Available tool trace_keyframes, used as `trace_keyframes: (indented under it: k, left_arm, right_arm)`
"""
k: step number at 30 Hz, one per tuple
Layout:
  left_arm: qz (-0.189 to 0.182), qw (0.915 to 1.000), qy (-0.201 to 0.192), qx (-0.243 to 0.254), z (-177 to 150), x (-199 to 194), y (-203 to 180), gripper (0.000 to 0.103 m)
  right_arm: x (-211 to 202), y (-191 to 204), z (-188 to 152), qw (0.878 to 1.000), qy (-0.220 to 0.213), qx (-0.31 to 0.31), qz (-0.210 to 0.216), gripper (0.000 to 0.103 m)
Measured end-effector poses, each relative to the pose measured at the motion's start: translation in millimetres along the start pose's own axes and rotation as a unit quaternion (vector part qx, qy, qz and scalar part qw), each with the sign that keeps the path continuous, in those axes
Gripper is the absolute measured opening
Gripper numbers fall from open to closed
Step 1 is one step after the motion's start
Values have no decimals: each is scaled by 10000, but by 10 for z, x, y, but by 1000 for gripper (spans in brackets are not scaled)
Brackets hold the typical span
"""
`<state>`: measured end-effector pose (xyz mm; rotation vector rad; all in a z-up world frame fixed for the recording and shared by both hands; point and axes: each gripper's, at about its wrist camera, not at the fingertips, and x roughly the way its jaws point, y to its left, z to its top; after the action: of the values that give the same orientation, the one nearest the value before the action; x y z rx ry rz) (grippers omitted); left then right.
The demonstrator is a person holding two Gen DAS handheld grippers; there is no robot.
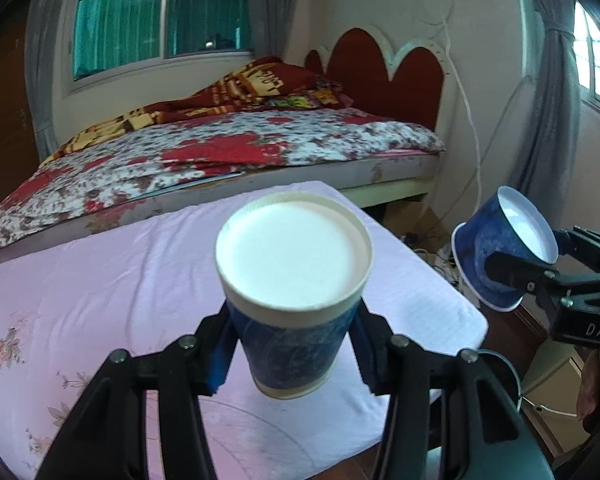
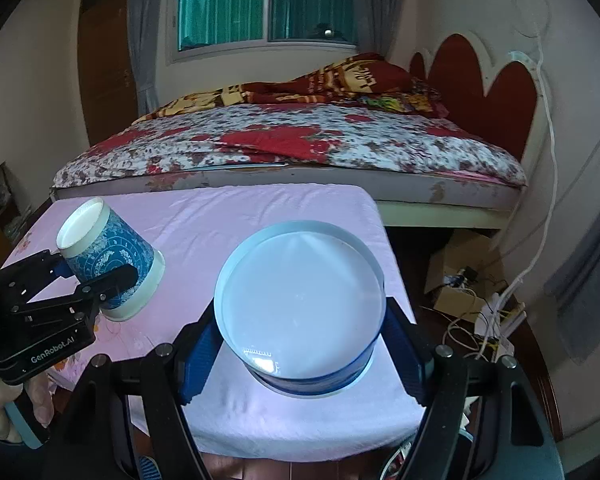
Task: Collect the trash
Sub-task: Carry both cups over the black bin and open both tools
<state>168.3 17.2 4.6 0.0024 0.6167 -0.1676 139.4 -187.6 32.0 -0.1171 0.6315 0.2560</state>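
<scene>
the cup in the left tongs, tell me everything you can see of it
The paper cup is blue with a pale circular pattern and cream bands at both ends. It is held off the pink-covered table, tilted so its flat white base faces the left camera. The left tongs clamp its sides with blue pads. From the right view it lies nearly sideways.

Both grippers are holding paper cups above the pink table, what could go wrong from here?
The left gripper pinches its paper cup upside down by the sides; squeezing harder may crush it. The right gripper's cup hangs near the table edge, so a slip could drop it onto the cables on the floor.
</scene>
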Motion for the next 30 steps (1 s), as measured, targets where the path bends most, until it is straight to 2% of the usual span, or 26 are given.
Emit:
trace_keyframes:
  k: [15,30]
  left_arm:
    - [-682,9968,49,414,-124,-21,-935,51]
    - [-1369,9856,280,948,-330,173,-1888,51]
  right_arm:
    - [-505,-725,-648,9970,69,528,-558,77]
    - [-781,-1555,-1308,9876,249,1138,-1057,78]
